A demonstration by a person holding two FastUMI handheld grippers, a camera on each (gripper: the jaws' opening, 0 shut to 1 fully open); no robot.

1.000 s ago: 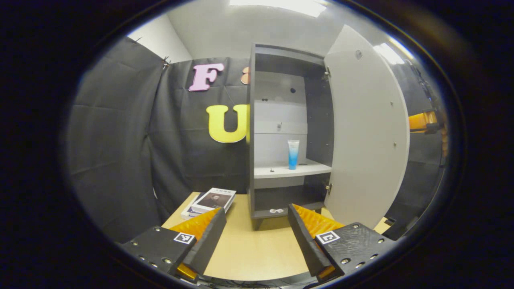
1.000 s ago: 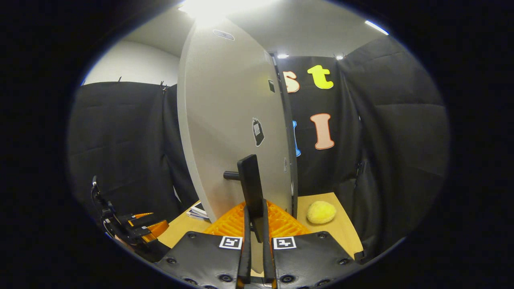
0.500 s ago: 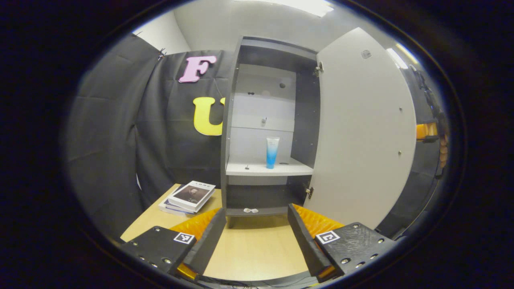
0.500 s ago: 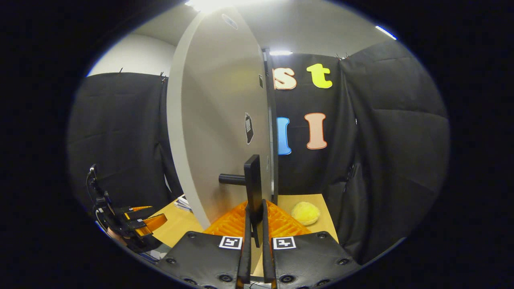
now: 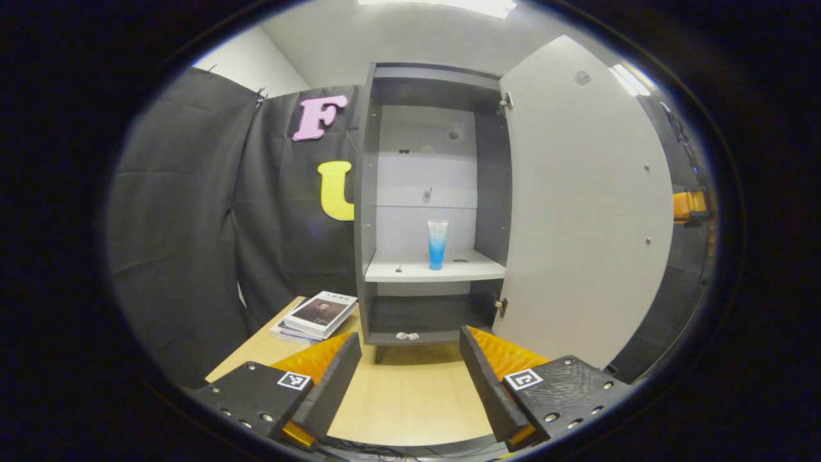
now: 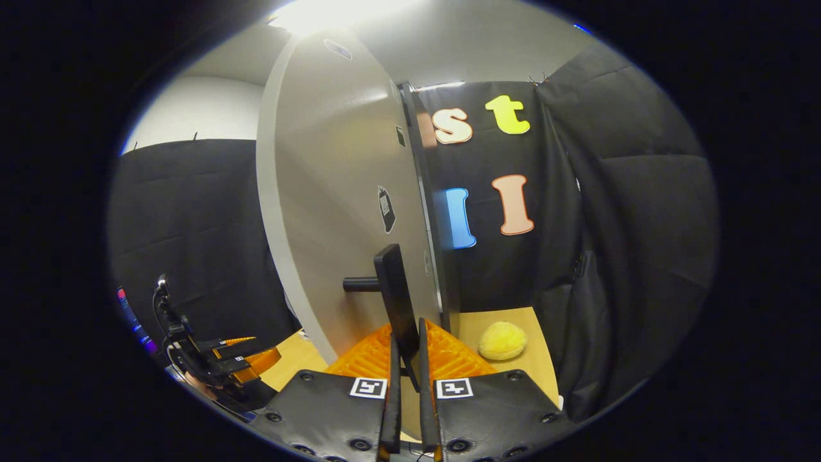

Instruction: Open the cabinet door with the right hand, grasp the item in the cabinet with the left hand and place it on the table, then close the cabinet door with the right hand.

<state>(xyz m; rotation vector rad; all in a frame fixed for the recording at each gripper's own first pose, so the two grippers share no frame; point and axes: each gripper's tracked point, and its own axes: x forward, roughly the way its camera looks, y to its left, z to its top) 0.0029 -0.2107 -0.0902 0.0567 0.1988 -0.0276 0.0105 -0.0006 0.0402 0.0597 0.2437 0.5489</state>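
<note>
**Door swung wide, tube on the shelf**

My right gripper (image 6: 405, 359) is clamped on the door handle (image 6: 394, 298) at lower centre of the right gripper view, both fingers pressing it. The cabinet door (image 5: 580, 212) stands open at right of the left gripper view. Inside the cabinet (image 5: 367, 205), the blue tube (image 5: 437, 244) stands upright on the middle shelf (image 5: 410, 273); its print is too small to read. My left gripper (image 5: 409, 378) is spread wide and empty over the table (image 5: 410, 401). Books (image 5: 319, 314) lie at lower left.
</note>
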